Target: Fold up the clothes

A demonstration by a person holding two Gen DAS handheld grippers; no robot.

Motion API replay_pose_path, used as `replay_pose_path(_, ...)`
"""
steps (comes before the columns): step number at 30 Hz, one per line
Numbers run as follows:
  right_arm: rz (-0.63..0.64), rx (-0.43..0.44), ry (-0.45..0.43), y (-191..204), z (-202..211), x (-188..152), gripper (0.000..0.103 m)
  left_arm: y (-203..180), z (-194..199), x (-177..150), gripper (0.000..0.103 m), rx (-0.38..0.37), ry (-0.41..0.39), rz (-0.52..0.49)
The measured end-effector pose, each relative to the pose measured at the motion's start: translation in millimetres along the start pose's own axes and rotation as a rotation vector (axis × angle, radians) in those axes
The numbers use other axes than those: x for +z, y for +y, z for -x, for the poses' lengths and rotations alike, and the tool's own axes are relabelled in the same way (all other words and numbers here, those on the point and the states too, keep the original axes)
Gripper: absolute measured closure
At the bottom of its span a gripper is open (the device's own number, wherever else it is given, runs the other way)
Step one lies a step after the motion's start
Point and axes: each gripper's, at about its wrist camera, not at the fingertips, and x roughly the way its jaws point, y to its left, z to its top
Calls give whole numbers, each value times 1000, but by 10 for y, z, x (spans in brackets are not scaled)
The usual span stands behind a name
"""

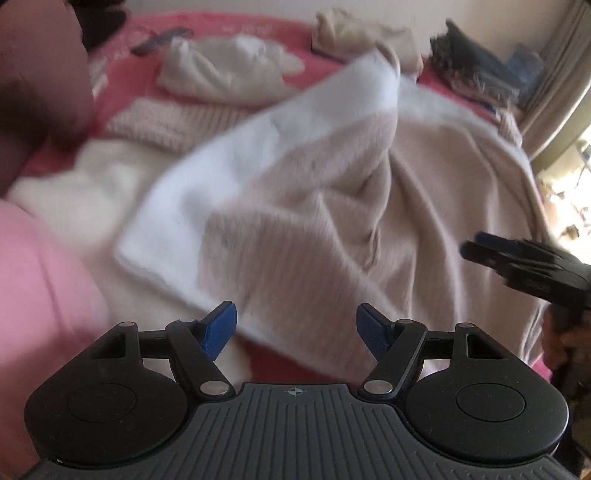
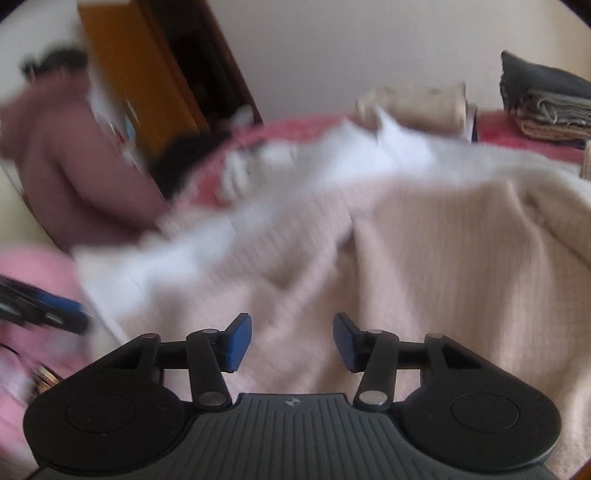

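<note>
A beige and white knit garment [image 1: 314, 206] lies crumpled and spread over the pink bed [image 1: 122, 48]. My left gripper [image 1: 297, 328] hovers over its near white edge, jaws open with nothing between the blue pads. The right gripper [image 2: 292, 341] hangs over the beige part of the same garment [image 2: 424, 258], also open and empty. In the left wrist view the right gripper [image 1: 476, 251] shows at the right edge. In the right wrist view the left gripper [image 2: 62, 314] shows at the left edge. Both views are blurred.
At the bed's far side sit folded cream clothes [image 1: 354, 33], a dark folded stack [image 2: 546, 99] and a loose white garment [image 1: 221, 74]. A pink knit piece [image 1: 162, 122] lies left of the garment. A person in a mauve top [image 2: 74, 166] sits by a wooden door [image 2: 140, 74].
</note>
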Motion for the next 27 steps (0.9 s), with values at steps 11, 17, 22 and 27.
replay_pose_path(11, -93, -101, 34, -204, -137, -618, 51, 35, -54, -58, 35, 294, -169, -113)
replay_pose_path(17, -137, -96, 26, -245, 110, -835, 51, -217, 36, -87, 34, 433, -282, -271)
replay_pose_path(22, -122, -46, -2, -201, 270, -906, 51, -311, -247, 132, 31, 640, -227, -468)
replay_pose_path(27, -130, 26, -53, -212, 460, -897, 50, 39, -595, 410, 40, 631, 29, -328)
